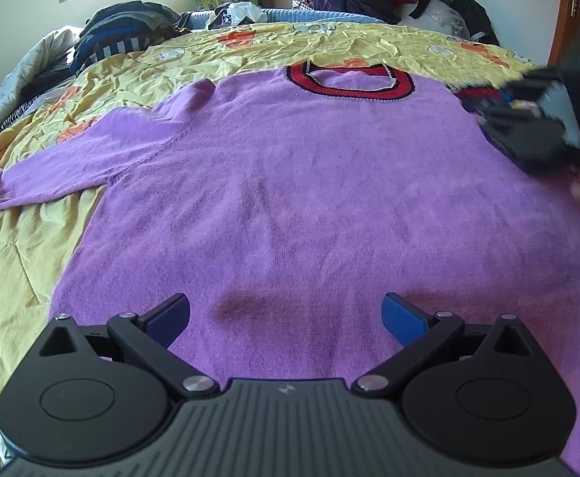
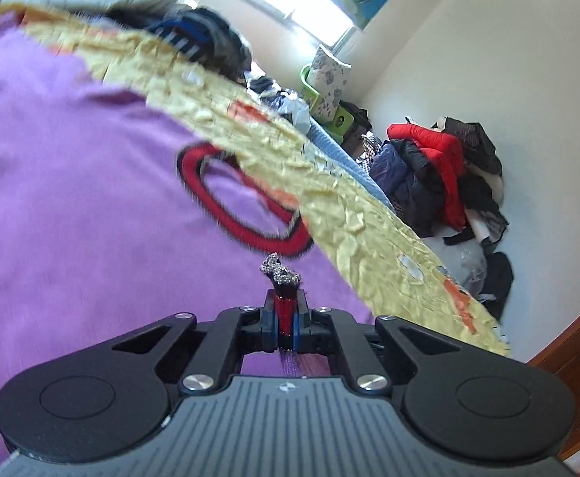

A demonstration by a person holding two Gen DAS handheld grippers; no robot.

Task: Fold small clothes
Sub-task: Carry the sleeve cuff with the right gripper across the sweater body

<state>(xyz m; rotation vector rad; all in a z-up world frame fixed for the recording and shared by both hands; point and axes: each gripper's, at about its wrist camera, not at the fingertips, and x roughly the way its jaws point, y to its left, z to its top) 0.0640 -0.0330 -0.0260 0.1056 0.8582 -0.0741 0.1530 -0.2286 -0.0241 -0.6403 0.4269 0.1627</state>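
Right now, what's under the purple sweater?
The purple sweater lies flat on a yellow patterned bedspread, which shows around it on three sides. Whatever lies directly beneath the sweater's body is covered.

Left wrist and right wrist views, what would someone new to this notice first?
The purple sweater spread flat on the yellow bedspread, with its red collar at the far side. The right claw is shut on a red cuff with sparkly trim, while the left claw hangs open over the hem. A heap of dark and red coats sits against the wall.

Black left gripper (image 1: 286, 318), blue pads, silver screws, ribbed grey housing, right gripper (image 2: 286, 318) seemingly identical.
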